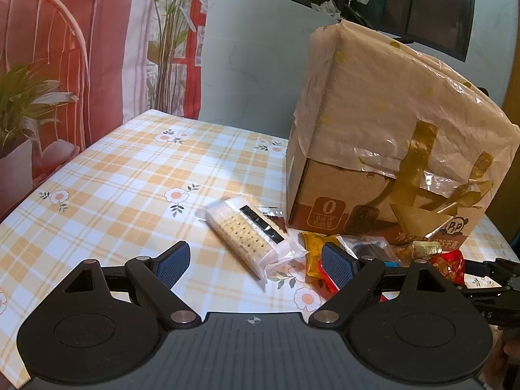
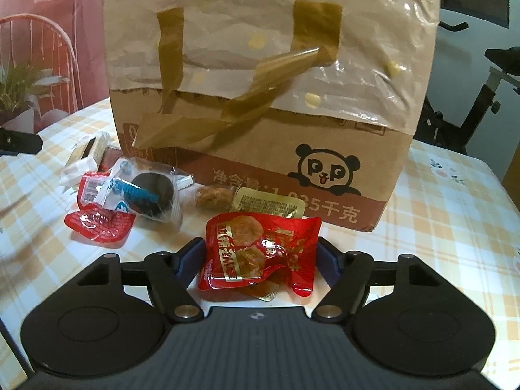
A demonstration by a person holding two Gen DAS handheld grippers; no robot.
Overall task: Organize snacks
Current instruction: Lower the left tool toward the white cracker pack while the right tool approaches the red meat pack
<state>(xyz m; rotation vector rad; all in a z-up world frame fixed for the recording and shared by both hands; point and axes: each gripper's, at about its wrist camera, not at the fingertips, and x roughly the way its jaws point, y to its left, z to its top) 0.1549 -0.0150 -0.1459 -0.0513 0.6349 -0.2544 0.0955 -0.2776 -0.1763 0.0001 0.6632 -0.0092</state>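
Note:
My right gripper (image 2: 260, 256) has a red snack packet (image 2: 260, 253) between its blue pads, and both pads touch the packet's sides. The packet lies in front of a tall cardboard box (image 2: 260, 97) with a panda print, wrapped in pale paper and gold tape. Left of it lies a heap: a dark cookie in clear wrap (image 2: 152, 195), small red packets (image 2: 97, 224), a brown nugget snack (image 2: 213, 198) and a gold packet (image 2: 269, 203). My left gripper (image 1: 255, 250) stands open over the checked cloth, just short of a cracker pack (image 1: 250, 237). A yellow packet (image 1: 313, 253) lies by its right finger.
The table (image 1: 130, 178) wears a yellow-checked flowered cloth. A potted plant (image 1: 22, 104) and a red wire chair (image 1: 48, 32) stand off its left edge. An exercise machine (image 2: 481, 91) stands behind the table at the right. The box (image 1: 390, 130) blocks the far right side.

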